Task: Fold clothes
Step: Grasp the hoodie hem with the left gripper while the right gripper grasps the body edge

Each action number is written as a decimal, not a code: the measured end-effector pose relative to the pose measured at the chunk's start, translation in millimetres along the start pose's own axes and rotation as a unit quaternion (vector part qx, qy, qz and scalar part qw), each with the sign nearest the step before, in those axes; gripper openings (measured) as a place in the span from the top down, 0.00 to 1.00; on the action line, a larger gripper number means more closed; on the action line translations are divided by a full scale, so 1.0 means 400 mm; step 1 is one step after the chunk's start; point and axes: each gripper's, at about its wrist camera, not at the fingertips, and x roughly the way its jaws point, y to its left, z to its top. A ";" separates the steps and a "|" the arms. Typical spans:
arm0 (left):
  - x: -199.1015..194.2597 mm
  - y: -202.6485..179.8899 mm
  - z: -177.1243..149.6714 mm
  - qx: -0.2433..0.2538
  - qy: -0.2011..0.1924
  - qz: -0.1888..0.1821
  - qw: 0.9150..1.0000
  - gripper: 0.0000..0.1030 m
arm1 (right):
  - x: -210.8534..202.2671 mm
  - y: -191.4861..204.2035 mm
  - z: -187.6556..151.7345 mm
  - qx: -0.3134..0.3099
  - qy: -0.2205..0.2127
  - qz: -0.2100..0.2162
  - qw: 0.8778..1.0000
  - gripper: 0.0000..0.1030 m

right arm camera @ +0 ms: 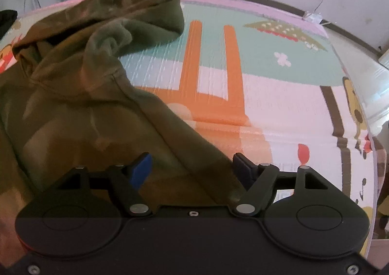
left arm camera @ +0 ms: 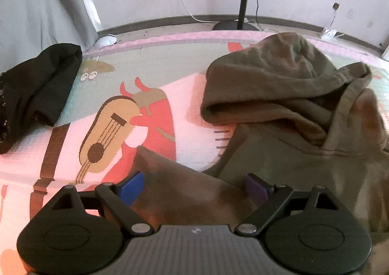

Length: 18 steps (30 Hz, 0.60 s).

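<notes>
An olive-green hoodie [left arm camera: 287, 109] lies on a cartoon-print play mat [left arm camera: 150, 66], its hood bunched at the far side. My left gripper [left arm camera: 194, 188] is open, its blue pads spread over the hoodie's left shoulder or sleeve edge. The hoodie also shows in the right wrist view [right arm camera: 80, 105], hood at the top left. My right gripper [right arm camera: 193, 169] is open, its pads either side of the hoodie's right edge, low over the fabric.
A dark folded garment [left arm camera: 36, 90] lies at the mat's far left. A black lamp stand [left arm camera: 243, 7] and cables stand on the floor beyond the mat. A grey curtain [left arm camera: 43, 7] hangs at the back left. The play mat [right arm camera: 279, 95] stretches bare to the right.
</notes>
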 end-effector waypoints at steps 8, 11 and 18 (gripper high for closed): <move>0.016 0.005 -0.010 -0.009 0.002 -0.025 1.000 0.07 | 0.007 0.031 -0.002 -0.028 -0.007 0.026 0.999 0.70; 0.021 0.006 -0.014 -0.012 0.003 -0.034 0.999 0.24 | 0.007 0.067 0.004 -0.055 -0.008 0.014 0.998 0.83; -0.001 -0.030 -0.014 0.013 0.004 -0.041 0.999 0.73 | 0.006 0.094 0.012 -0.056 -0.010 0.007 0.998 0.94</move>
